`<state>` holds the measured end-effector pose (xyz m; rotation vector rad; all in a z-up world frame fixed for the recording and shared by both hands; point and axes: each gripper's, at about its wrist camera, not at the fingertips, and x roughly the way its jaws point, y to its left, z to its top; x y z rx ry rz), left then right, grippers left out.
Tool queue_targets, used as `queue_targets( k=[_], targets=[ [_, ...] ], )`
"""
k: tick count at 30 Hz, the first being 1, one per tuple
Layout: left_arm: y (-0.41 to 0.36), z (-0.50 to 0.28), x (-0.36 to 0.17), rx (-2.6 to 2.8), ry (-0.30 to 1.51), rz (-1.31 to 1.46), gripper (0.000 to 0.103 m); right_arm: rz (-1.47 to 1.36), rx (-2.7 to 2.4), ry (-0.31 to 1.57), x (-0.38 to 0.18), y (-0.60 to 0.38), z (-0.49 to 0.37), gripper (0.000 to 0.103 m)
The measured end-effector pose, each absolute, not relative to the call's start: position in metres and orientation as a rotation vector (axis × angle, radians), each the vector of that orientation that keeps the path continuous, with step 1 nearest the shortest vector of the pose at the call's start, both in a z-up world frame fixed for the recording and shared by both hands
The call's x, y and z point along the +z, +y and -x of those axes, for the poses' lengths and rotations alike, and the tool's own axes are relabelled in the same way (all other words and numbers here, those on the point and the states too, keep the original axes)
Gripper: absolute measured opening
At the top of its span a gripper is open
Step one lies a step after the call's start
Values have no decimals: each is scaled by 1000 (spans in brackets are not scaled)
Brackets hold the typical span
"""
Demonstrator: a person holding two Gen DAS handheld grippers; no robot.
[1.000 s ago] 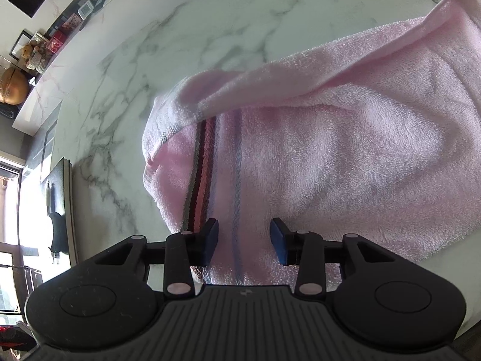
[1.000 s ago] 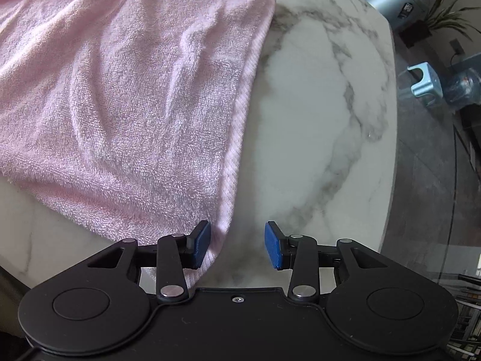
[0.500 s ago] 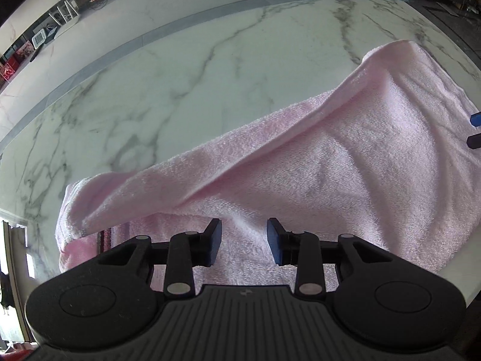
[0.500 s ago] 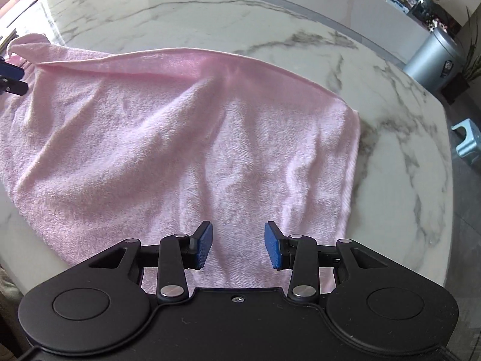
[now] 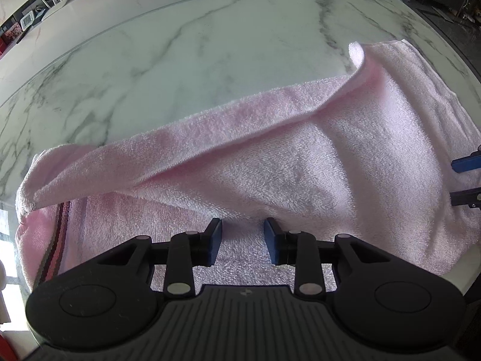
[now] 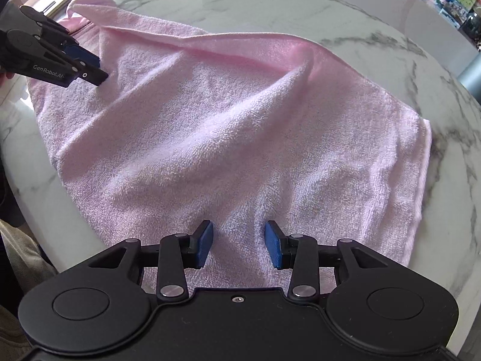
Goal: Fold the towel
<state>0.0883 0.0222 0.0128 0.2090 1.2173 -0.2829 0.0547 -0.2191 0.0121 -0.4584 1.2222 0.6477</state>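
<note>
A pink towel (image 5: 300, 156) lies folded over on the white marble table (image 5: 180, 45), with a loose upper layer and wrinkles. A dark striped band (image 5: 57, 240) shows at its left end. It fills the right wrist view (image 6: 225, 135). My left gripper (image 5: 243, 240) is open and empty, just above the towel's near edge. It also shows in the right wrist view (image 6: 90, 67) at the towel's far left end. My right gripper (image 6: 239, 245) is open and empty over the near edge; its fingertips (image 5: 466, 165) show in the left wrist view.
The rounded table edge (image 6: 451, 240) runs close on the right, with floor beyond it. A grey bin (image 6: 472, 69) stands off the table. Shelves with small items (image 5: 27, 21) line the far wall.
Both grippers have pulled back and tilted up from the towel's ends, so each view now shows more of the towel. The towel itself lies still. Both stay open.
</note>
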Motion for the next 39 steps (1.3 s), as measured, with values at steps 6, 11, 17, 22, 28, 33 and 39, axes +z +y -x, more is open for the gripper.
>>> queue_targets(
  k=[6,11,17,22,28,33,39],
  targets=[
    [15,-68,10,-320,1206,-230,29,491,691,1246,17,-207,-40,37],
    [25,-66,20,-308,1183,-218,29,451,678,1202,43,-216,-51,37],
    [30,-81,38,-307,1146,-185,29,392,665,1082,80,-208,-79,37],
    [16,-93,30,-357,1159,-158,29,406,682,1104,60,-178,-104,9],
    [2,-102,17,-389,1181,-160,26,416,685,1120,25,-157,-113,8],
    [5,-122,15,-373,1168,-160,26,417,651,1116,24,-153,-140,8],
    [8,-157,26,-294,1103,-187,26,408,576,1047,36,-148,-182,8]
  ],
)
